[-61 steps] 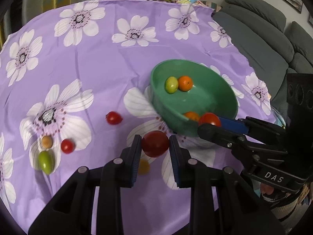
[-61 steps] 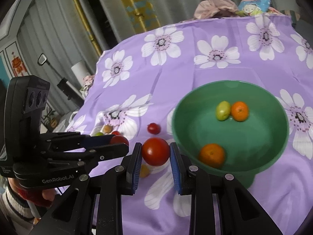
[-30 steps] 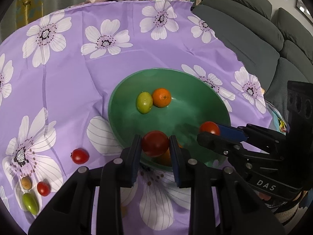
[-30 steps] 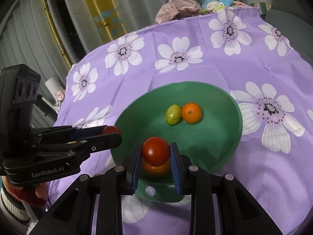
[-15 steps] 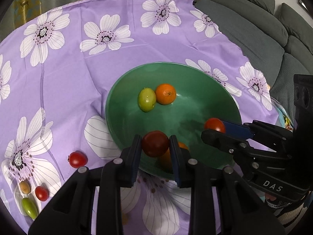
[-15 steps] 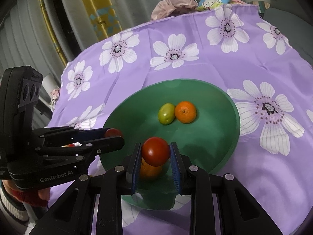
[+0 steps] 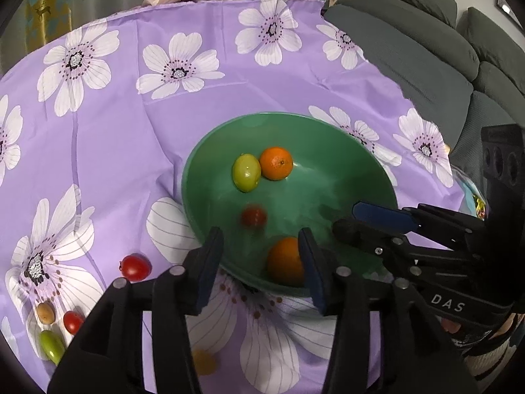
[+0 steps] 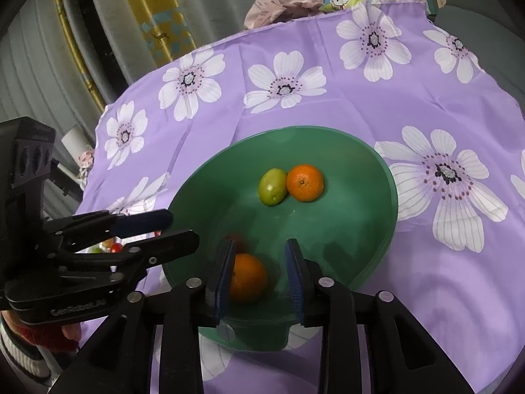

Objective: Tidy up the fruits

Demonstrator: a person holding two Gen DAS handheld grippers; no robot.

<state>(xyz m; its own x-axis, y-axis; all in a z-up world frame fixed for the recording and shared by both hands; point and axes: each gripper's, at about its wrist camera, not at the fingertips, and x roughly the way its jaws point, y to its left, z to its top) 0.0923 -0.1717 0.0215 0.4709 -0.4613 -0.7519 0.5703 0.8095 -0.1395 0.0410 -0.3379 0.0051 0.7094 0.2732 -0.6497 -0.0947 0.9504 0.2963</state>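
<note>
Two tomatoes dropped into the green bowl point(image 7: 203, 164).
Left fingers point(image 7: 261, 262) had just parted, empty; one red tomato point(image 7: 253, 216) fell blurred inside. Right fingers point(image 8: 259, 279) opened, empty too. Next: fetch the loose tomato point(image 7: 135, 266) off the counter point(image 7: 131, 131).

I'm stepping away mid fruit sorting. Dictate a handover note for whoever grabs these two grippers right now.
Left gripper: open and empty over the green bowl; its jaws have just been opening.
Right gripper: open and empty over the bowl.
Done, in bowl: far orange, green fruit, near orange, blurred red tomato.
Left, on cloth: big tomato, brown fruit, small tomato, green oval, yellowish piece.
</note>
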